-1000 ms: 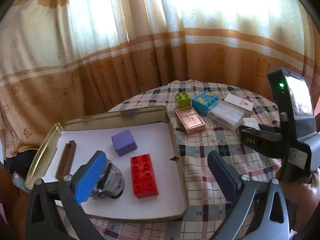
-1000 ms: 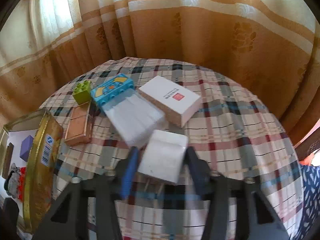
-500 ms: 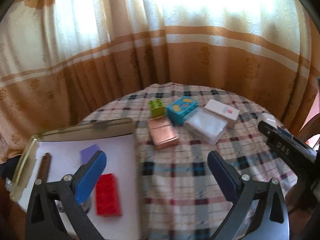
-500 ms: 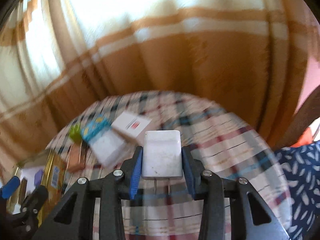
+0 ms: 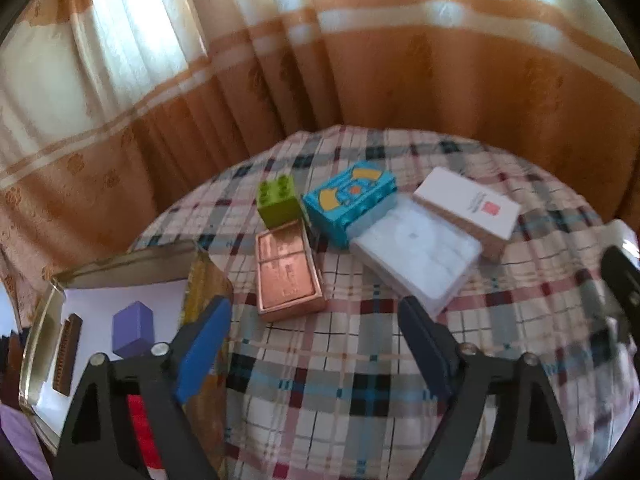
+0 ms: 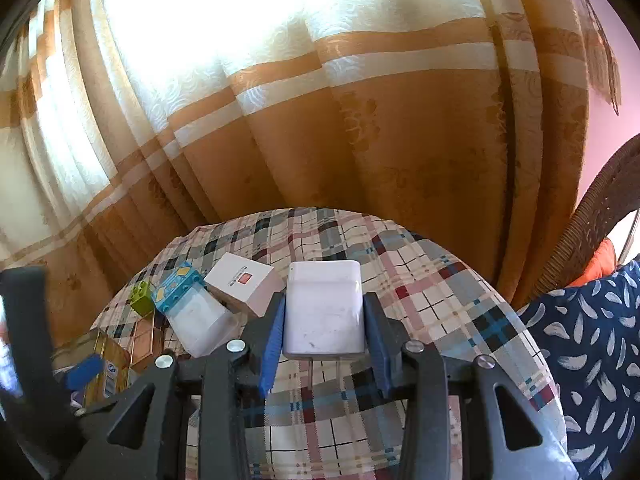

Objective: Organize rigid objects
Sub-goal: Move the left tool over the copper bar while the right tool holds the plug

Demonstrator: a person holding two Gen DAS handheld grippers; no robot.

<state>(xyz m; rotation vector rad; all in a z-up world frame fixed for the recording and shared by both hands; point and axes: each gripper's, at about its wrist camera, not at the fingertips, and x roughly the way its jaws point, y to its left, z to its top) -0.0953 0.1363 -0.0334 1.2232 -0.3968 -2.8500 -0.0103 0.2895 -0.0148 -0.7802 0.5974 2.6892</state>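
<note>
My right gripper [image 6: 324,340] is shut on a white charger block [image 6: 323,311] and holds it above the plaid table. My left gripper [image 5: 316,344] is open and empty, hovering over the table beside a gold tin tray [image 5: 36,344]. The tray holds a purple block [image 5: 134,328], a brown comb-like bar [image 5: 67,354] and a red brick [image 5: 140,432]. On the cloth lie a copper case [image 5: 286,272], a green brick [image 5: 278,205], a blue patterned brick [image 5: 350,202], a clear plastic box [image 5: 416,256] and a white carton [image 5: 468,210].
The round table carries a plaid cloth [image 5: 360,380] and stands before orange and cream curtains [image 6: 360,120]. A wicker chair [image 6: 592,232] with a blue patterned cushion [image 6: 592,352] stands at the right. The right gripper's body shows at the right edge [image 5: 620,280].
My right gripper has lifted the white charger block off the table and raised it. My left gripper has swung right, away from over the tray toward the loose objects.
</note>
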